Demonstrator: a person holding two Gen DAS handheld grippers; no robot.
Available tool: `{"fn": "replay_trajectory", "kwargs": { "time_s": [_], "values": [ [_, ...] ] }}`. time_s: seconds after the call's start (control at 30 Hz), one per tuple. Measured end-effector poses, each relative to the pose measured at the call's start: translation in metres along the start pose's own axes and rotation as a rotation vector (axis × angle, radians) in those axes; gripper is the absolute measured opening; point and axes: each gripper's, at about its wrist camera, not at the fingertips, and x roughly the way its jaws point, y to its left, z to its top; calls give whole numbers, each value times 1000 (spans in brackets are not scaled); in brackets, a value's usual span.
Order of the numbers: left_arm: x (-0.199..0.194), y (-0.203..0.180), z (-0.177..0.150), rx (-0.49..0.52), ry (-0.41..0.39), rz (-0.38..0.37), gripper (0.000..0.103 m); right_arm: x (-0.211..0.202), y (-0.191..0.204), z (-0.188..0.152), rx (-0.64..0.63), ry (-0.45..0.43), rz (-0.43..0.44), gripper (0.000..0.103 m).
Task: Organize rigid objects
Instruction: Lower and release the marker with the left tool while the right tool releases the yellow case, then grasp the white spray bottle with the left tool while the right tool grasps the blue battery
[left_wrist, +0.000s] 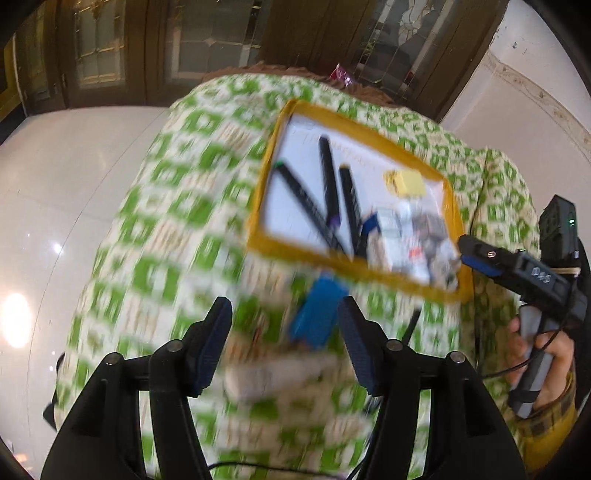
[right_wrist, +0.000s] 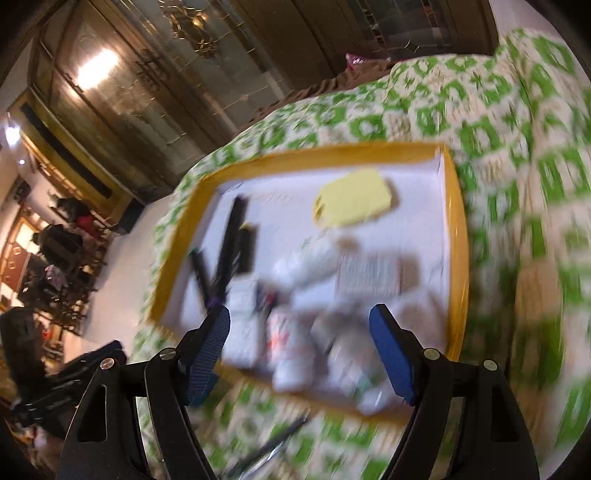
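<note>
Both our tools gape empty: left tool (left_wrist: 284, 339) nearest the blue block (left_wrist: 314, 314) just ahead, long axis toward the tray (left_wrist: 369, 275); right tool (right_wrist: 299, 354) over the tray.

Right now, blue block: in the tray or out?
Out. The blue block lies on the green cloth, just outside the tray rim.

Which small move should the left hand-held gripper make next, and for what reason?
Probably lower the open, empty left hand-held gripper onto the blue block. It lies on the green patterned cloth just outside the yellow-rimmed tray, where the markers and other items already sit. Blur hides its exact pose, so approach slowly.
</note>
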Motion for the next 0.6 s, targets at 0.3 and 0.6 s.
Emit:
{"fn": "replay_trajectory", "kwargs": {
  "time_s": [0.3,0.6],
  "values": [
    [27,-16,-30,173,122,62,59,-11,6,-68,56,133,105,73],
    [65,-47,-50,441,242,163,51,1,-7,-91,120,210,125,70]
  ]
}}
